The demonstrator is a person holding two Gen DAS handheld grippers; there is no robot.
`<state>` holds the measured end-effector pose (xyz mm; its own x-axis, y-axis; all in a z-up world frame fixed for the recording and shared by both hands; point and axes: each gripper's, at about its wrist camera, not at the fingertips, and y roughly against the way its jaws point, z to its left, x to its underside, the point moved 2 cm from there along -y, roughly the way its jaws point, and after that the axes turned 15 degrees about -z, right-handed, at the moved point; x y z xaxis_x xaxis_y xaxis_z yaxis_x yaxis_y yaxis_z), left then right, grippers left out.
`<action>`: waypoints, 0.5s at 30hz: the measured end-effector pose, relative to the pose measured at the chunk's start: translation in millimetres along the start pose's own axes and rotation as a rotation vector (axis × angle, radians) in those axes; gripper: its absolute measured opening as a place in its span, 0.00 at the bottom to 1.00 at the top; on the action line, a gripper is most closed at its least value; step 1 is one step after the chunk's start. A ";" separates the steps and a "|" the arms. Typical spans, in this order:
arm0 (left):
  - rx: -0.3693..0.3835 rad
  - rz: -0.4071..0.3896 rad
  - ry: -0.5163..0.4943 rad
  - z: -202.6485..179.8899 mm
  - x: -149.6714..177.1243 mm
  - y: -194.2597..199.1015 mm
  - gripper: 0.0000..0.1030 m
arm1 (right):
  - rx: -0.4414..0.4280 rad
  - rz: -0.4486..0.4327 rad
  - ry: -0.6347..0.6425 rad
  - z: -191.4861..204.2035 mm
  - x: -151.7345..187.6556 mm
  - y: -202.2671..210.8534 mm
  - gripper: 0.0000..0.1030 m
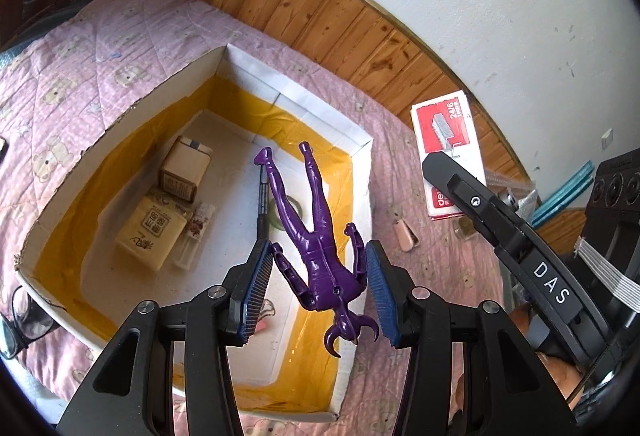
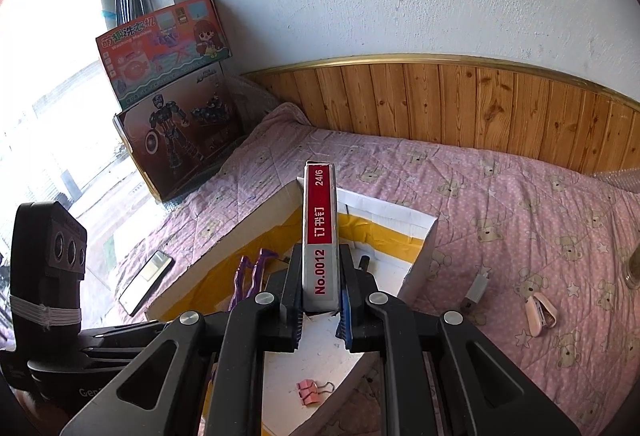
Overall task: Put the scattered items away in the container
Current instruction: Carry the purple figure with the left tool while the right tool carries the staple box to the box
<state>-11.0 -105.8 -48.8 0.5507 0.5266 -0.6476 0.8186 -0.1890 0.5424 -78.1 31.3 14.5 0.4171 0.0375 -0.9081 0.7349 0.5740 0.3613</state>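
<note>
My left gripper [image 1: 318, 254] is shut on a purple toy figure [image 1: 316, 252]. Its pads press the figure's arms, and the legs point away over the container [image 1: 120, 124], an open cardboard box lined with yellow tape. My right gripper [image 2: 320, 260] is shut on a red and white staple box [image 2: 320, 232], held upright above the container's [image 2: 424, 256] near side. In the left wrist view the staple box [image 1: 448, 152] hangs just right of the container. The figure's legs [image 2: 256, 272] show in the right wrist view.
Inside the container lie two beige boxes [image 1: 184, 168], a lighter [image 1: 194, 236], a pen [image 1: 262, 196], a tape roll and a pink binder clip [image 2: 312, 392]. On the pink quilt lie a pink stapler [image 2: 540, 310], a small silver item [image 2: 476, 290], a phone [image 2: 146, 282] and glasses [image 1: 24, 320]. Toy boxes [image 2: 180, 140] stand at the back left.
</note>
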 end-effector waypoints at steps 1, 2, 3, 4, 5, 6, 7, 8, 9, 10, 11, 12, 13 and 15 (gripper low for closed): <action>-0.004 0.011 0.007 2.6 0.7 -2.8 0.48 | -0.001 0.006 0.000 0.1 1.5 -2.9 0.15; -0.005 0.021 0.018 5.0 1.1 -5.0 0.48 | -0.003 0.014 -0.001 -0.2 2.8 -6.0 0.15; -0.005 0.028 0.030 7.0 0.9 -6.9 0.48 | -0.007 0.022 -0.005 -0.2 4.0 -9.2 0.15; -0.006 0.033 0.040 8.5 0.2 -8.4 0.48 | -0.012 0.031 -0.008 0.0 4.8 -12.4 0.15; -0.007 0.035 0.049 9.5 -0.5 -9.8 0.48 | -0.015 0.037 -0.006 0.4 5.5 -15.3 0.15; -0.009 0.036 0.055 9.6 -1.8 -11.0 0.48 | -0.018 0.043 -0.001 0.6 6.3 -17.6 0.15; -0.012 0.039 0.062 10.0 -2.9 -12.4 0.48 | -0.021 0.052 0.006 1.4 7.2 -20.5 0.15; -0.011 0.044 0.075 10.6 -3.7 -13.7 0.48 | -0.022 0.061 0.013 2.4 8.3 -23.2 0.15; -0.011 0.051 0.094 12.1 -3.9 -15.6 0.48 | -0.024 0.070 0.019 3.3 9.2 -26.2 0.15; -0.015 0.056 0.111 13.9 -3.9 -17.1 0.48 | -0.025 0.079 0.025 4.0 10.0 -29.0 0.15; -0.024 0.059 0.131 16.4 -3.7 -18.2 0.48 | -0.026 0.088 0.029 4.5 10.5 -31.7 0.15; -0.032 0.062 0.150 19.1 -3.3 -19.4 0.48 | -0.027 0.099 0.031 4.7 11.0 -34.7 0.15; -0.037 0.067 0.167 21.6 -2.9 -20.7 0.48 | -0.028 0.109 0.035 5.0 11.3 -37.6 0.15; -0.047 0.076 0.200 25.9 -2.4 -23.4 0.48 | -0.025 0.126 0.049 6.3 10.4 -42.9 0.15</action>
<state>-27.2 -124.1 -73.8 0.5632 0.6674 -0.4872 0.7649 -0.1978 0.6131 -101.9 1.9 -9.1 0.4786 0.1503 -0.8651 0.6640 0.5827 0.4686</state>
